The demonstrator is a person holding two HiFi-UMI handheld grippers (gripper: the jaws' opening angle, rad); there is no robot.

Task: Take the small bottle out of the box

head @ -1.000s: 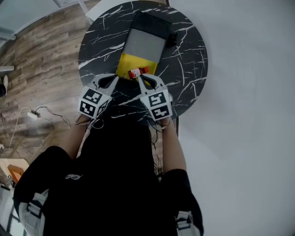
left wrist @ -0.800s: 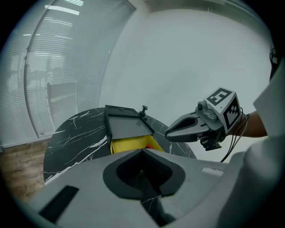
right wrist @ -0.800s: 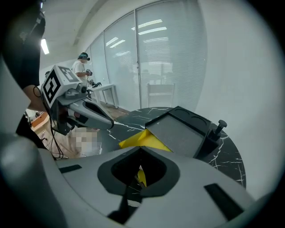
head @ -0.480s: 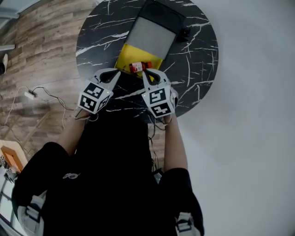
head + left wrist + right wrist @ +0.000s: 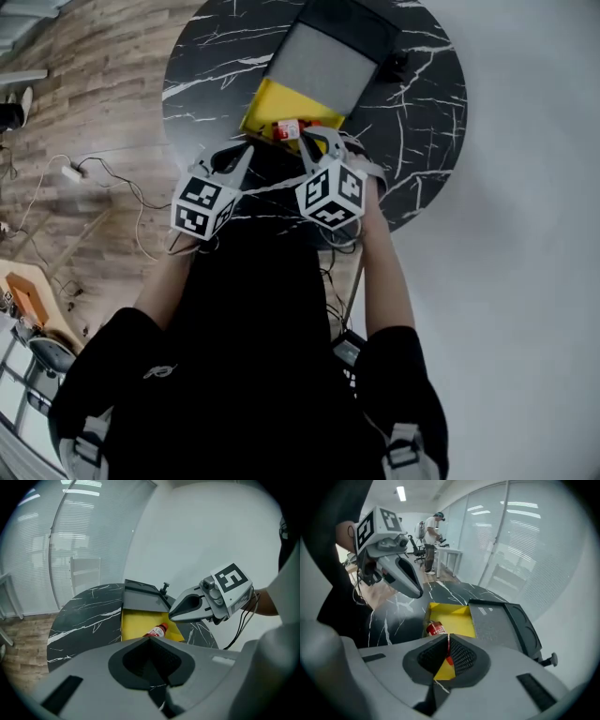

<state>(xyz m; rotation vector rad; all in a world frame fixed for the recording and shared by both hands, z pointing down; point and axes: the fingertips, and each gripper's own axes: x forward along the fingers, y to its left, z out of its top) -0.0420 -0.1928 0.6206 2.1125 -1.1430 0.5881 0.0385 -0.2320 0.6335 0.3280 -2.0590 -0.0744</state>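
From where I stand, no word, brand or number can be read anywhere. The small bottle (image 5: 286, 130) in the yellow box (image 5: 265, 101) wears a red label with white print, too small and blurred to make out. The cubes on the left gripper (image 5: 240, 155) and the right gripper (image 5: 319, 134) carry only black-and-white square marker patterns, not letters.

Office with blinded glass partitions (image 5: 520, 536)
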